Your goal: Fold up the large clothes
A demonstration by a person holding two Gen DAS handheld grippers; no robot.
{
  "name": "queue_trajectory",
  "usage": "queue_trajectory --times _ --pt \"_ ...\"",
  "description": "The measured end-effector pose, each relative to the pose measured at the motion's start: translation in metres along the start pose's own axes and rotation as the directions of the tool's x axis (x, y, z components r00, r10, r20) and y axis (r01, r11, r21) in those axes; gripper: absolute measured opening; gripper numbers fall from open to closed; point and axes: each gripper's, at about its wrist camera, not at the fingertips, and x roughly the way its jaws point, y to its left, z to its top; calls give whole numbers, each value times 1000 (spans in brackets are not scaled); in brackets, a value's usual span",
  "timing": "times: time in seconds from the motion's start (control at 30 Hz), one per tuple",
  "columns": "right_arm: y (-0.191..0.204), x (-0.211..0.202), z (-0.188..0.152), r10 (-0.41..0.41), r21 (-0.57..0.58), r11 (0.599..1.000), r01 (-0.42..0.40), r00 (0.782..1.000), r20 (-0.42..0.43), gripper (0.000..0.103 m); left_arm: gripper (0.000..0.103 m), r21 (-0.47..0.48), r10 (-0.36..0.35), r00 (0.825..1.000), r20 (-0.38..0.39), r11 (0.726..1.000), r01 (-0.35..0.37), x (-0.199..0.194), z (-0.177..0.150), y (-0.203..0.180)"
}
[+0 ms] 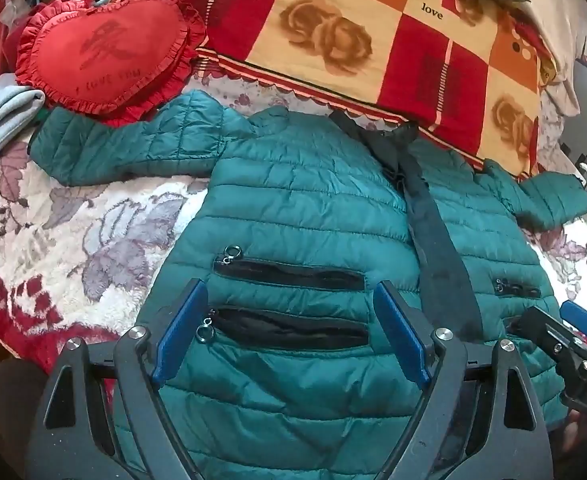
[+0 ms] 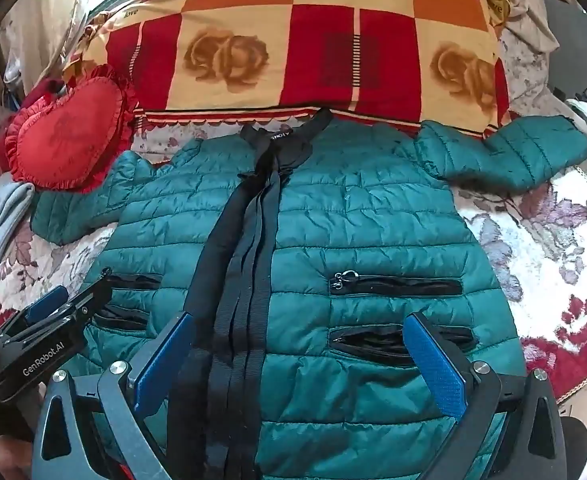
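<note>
A teal quilted puffer jacket [image 1: 301,200] lies flat, front up, on a floral blanket, sleeves spread to both sides. A black zipper placket [image 2: 249,248] runs down its middle, with black zip pockets on each half. My left gripper [image 1: 289,308] is open and empty, hovering over the jacket's left pockets near the hem. My right gripper [image 2: 301,340] is open and empty over the lower hem, astride the placket and the right pockets. The jacket also fills the right wrist view [image 2: 373,220]. Each gripper shows in the other's view: the right gripper [image 1: 565,332], the left gripper [image 2: 49,320].
A red heart-shaped pillow [image 1: 105,48] rests on the left sleeve's end. A large red, orange and cream rose-print pillow [image 1: 373,32] lies behind the collar. A grey folded garment [image 1: 1,120] sits at the far left. The floral blanket [image 1: 73,220] surrounds the jacket.
</note>
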Motion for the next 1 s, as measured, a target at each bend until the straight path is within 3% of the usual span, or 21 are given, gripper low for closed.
queue_trajectory --times 0.2,0.5,1.0 --pt "9 4 -9 -9 8 1000 8 1000 16 103 85 0 -3 1000 -6 1000 3 2 -1 0" --pt "2 5 1 5 24 1000 -4 999 -51 103 85 -7 0 1000 -18 1000 0 8 -5 -2" --pt "1 10 1 1 17 1000 0 999 -34 103 85 -10 -2 1000 -26 1000 2 11 -6 -4"
